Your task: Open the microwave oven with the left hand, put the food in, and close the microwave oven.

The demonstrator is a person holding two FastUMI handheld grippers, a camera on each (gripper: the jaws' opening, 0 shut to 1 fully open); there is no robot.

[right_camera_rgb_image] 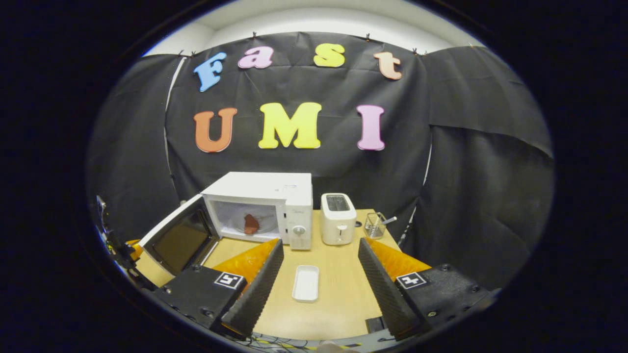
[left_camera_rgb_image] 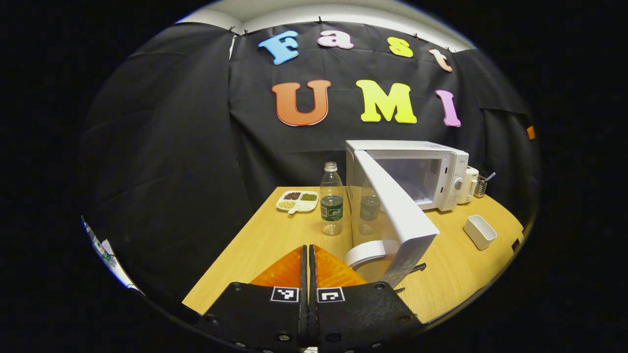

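**Food in, door waiting to be closed**

Pressed together and gripping nothing, the left gripper [left_camera_rgb_image: 308,274] is sitting just beside the handle [left_camera_rgb_image: 365,252] of the open door [left_camera_rgb_image: 397,211]; the right gripper [right_camera_rgb_image: 319,282] is hanging spread and empty over the white tray [right_camera_rgb_image: 305,283]; the food [right_camera_rgb_image: 250,223] is lying inside the microwave [right_camera_rgb_image: 265,206], well apart from both; opening and loading are looking done, and closing is looking like the remaining step.

Left gripper [left_camera_rgb_image: 308,274]: jaws fully together, fingers side by side, nothing visible between them, pointing forward, roughly level. Right gripper [right_camera_rgb_image: 319,274]: jaws wide apart, nothing between them, aimed forward and probably tilted slightly down.
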